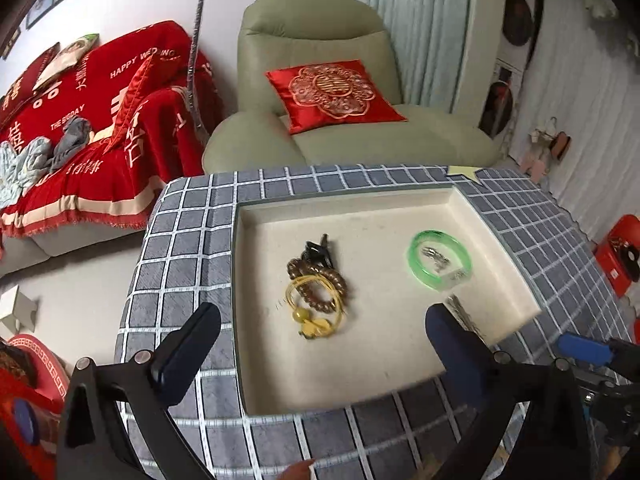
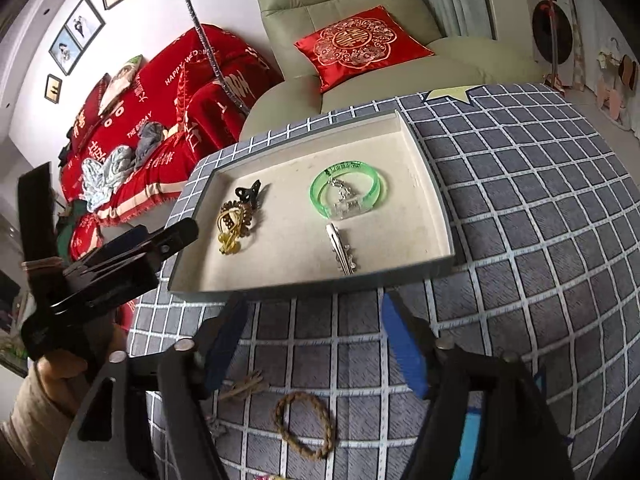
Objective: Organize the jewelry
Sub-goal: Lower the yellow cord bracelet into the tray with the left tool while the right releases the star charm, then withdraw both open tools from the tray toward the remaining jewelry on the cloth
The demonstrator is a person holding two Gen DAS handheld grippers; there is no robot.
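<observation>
Still loose: one braided band outside the tray

Nearest, bottom centre of the right view, the band (image 2: pixel 304 426) lies on the table (image 2: pixel 520 240) between the right tool's (image 2: pixel 320 344) spread fingers, likely next. Left tool (image 1: pixel 324 320), also apart, hovers over the tray (image 1: pixel 256 320) holding bangle (image 1: pixel 440 258) and beads (image 1: pixel 320 284).

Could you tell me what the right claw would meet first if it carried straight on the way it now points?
Probably the braided cord bracelet on the checked cloth, lying between the open right claw fingers; depth is unclear.

I hold the left gripper (image 1: pixel 324 334) with its jaws spread wide, empty, fingers at seven and four o'clock in its own view. My right gripper (image 2: pixel 316 344) is likewise parted and empty, pointing toward twelve.
</observation>
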